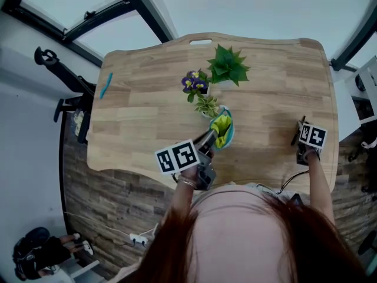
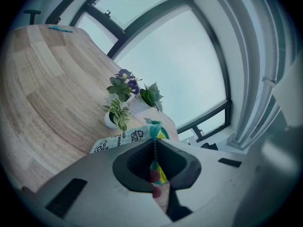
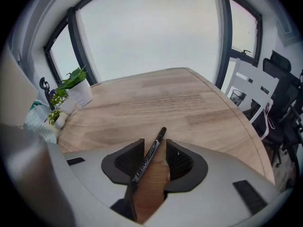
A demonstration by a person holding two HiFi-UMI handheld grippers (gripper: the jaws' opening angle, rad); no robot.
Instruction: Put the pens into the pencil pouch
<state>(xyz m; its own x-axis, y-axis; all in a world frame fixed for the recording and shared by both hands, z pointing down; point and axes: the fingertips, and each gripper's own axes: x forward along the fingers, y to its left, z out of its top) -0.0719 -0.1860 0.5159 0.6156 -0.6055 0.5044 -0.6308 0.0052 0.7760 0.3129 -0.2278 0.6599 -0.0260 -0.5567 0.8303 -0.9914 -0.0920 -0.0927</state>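
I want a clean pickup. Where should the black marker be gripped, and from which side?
Mid-barrel, from above. The black marker lies flat on the table, slanted between the open jaws of the right hand-held gripper; closing across its thin barrel should pinch it.

**Tally at the worktop**

There is one wooden worktop. It carries three potted plants:
- one purple-flowered plant
- one spiky green plant
- one small striped-leaf plant

There is one pencil pouch, teal at the edge and yellow inside. Two pens are in sight: one black marker and one teal pen.

There are two claws, the left claw and the right claw. Each bears one cube with square markers, so there are two cubes: the left cube and the right cube.

Beyond the worktop stand two chairs, one white chair and one black chair.
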